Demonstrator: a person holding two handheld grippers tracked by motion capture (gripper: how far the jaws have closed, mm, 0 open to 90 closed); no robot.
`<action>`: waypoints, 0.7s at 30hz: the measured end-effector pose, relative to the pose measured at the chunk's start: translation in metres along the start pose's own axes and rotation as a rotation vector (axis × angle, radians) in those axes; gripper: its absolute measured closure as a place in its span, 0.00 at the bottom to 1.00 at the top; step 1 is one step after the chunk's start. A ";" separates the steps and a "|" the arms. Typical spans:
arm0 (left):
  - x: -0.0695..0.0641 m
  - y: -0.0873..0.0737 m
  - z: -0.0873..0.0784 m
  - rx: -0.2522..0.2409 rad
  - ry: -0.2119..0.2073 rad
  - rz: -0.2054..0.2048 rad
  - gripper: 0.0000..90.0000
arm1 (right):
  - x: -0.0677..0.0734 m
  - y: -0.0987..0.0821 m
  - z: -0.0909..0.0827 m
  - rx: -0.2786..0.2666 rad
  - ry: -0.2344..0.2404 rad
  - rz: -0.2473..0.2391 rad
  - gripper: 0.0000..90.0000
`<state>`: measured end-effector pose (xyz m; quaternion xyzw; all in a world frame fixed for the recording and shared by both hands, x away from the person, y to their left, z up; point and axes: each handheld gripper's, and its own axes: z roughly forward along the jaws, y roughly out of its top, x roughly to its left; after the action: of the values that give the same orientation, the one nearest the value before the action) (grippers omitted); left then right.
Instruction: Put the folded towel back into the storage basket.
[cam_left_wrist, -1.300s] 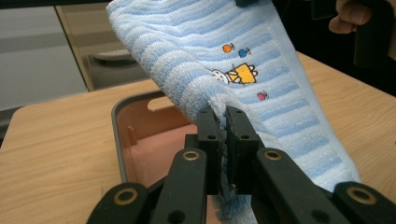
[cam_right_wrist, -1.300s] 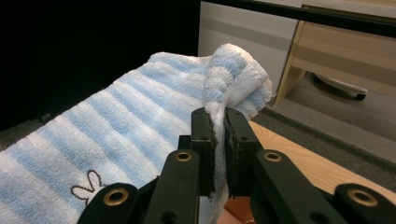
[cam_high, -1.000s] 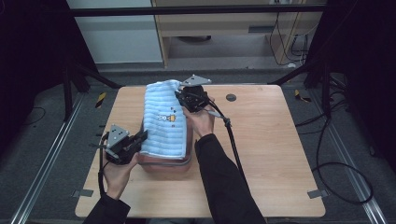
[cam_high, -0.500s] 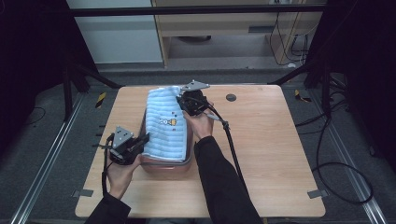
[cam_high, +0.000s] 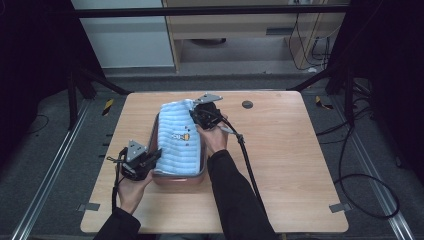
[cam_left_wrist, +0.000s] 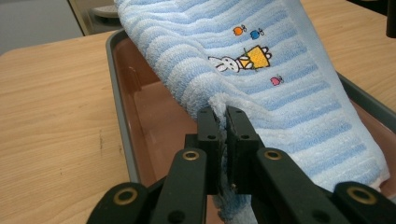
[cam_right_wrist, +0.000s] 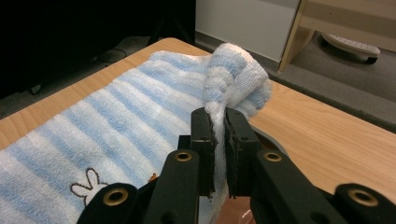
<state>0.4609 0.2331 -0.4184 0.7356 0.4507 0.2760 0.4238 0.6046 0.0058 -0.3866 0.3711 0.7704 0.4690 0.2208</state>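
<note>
Lowered since a second ago: striped towel (cam_high: 181, 142), long axis along the tray (cam_high: 157, 125), left gripper (cam_left_wrist: 223, 122) and right gripper (cam_right_wrist: 219, 122) pinching opposite ends.

Tray (cam_high: 159, 131) interior mostly hidden beneath striped towel (cam_high: 180, 145)

1. I see the table (cam_high: 300, 165) filling the middle of the high view; the tray (cam_high: 176, 179) sits on it, left of centre.
2. Towel (cam_high: 179, 142) lies over the tray, running from the lower edge toward upper centre.
3. Left gripper (cam_high: 150, 159) at the towel's lower-left corner.
4. Right gripper (cam_high: 196, 116) at its upper-right corner.
5. Shelf unit (cam_high: 240, 30) behind the table, top of frame.
</note>
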 end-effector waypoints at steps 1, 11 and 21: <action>0.000 -0.001 0.000 0.001 -0.001 -0.003 0.95 | -0.001 -0.001 0.001 0.001 -0.001 -0.004 0.93; -0.001 -0.006 0.004 0.039 0.008 -0.014 0.94 | -0.001 -0.012 0.009 0.042 -0.006 0.001 0.92; 0.006 -0.010 0.011 0.072 0.020 -0.035 0.84 | 0.005 -0.025 0.025 0.153 -0.015 -0.031 0.80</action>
<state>0.4675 0.2370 -0.4326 0.7395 0.4775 0.2595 0.3972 0.6098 0.0162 -0.4199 0.3783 0.8081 0.4025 0.2047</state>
